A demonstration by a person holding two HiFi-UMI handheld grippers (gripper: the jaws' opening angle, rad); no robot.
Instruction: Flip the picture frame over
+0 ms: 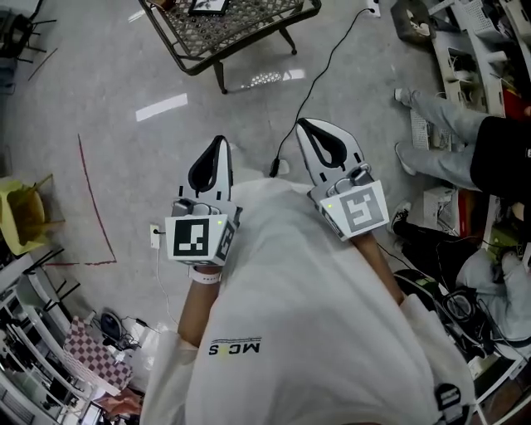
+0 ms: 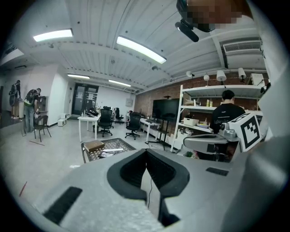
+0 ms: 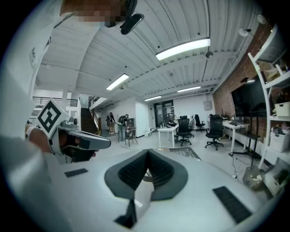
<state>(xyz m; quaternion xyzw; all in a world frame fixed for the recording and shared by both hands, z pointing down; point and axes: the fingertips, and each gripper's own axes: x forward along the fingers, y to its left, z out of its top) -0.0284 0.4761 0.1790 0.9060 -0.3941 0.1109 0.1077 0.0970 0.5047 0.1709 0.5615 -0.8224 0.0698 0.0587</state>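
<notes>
A low metal mesh table [image 1: 249,33] stands on the floor ahead of me, at the top of the head view. A small dark picture frame [image 1: 207,6] lies on it, cut off by the picture's edge. In the left gripper view the same table [image 2: 118,143] is far off, with a brown box [image 2: 94,145] and flat items on it. My left gripper [image 1: 221,139] and right gripper [image 1: 302,123] are held close to the person's chest, well short of the table. Both are shut with nothing between the jaws, as the left gripper [image 2: 146,150] and right gripper [image 3: 147,151] show in their own views.
A black cable [image 1: 332,58] runs across the grey floor from near the grippers to the upper right. A seated person's legs [image 1: 448,137] and cluttered shelves are at the right. A red line [image 1: 91,207] marks the floor at the left, beside a yellow bag [image 1: 21,212].
</notes>
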